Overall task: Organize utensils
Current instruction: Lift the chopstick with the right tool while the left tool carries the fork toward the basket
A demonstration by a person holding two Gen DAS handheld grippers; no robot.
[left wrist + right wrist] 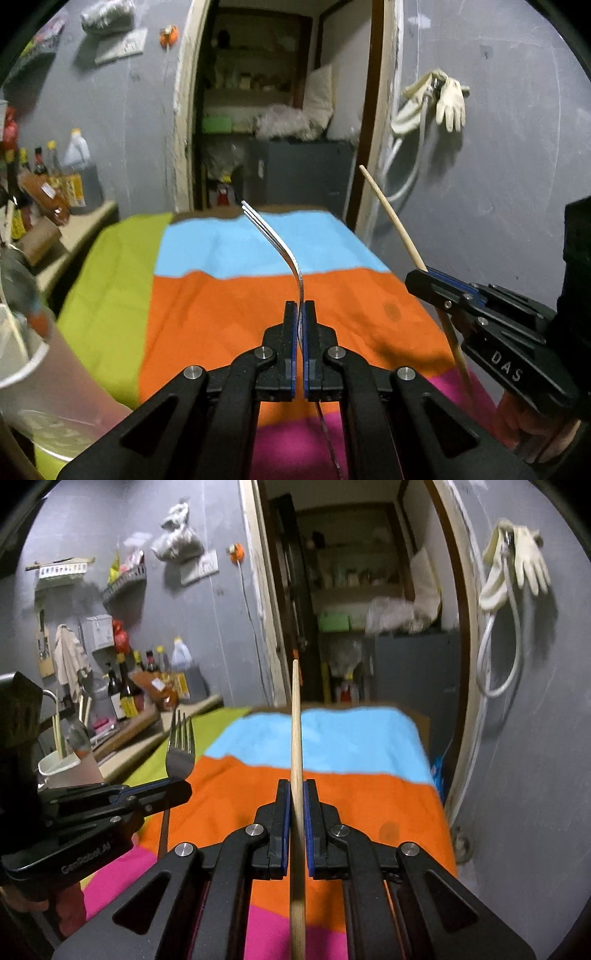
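My left gripper (300, 304) is shut on a metal fork (275, 240), whose tines curve up and forward over the striped cloth (229, 317). The same fork (180, 747) shows upright in the right wrist view, clamped in the left gripper (177, 788) at the left. My right gripper (295, 786) is shut on a wooden chopstick (296, 720) that points straight ahead and runs back under the camera. In the left wrist view that chopstick (391, 218) slants up out of the right gripper (424, 275) at the right edge. Both utensils are held above the cloth.
A white cup (59, 766) holding chopsticks stands at the left; in the left wrist view a pale cup (40, 373) sits close at the lower left. Sauce bottles (125, 690) line a wooden shelf. Ahead is an open doorway (354, 602); gloves (528, 563) hang on the grey wall.
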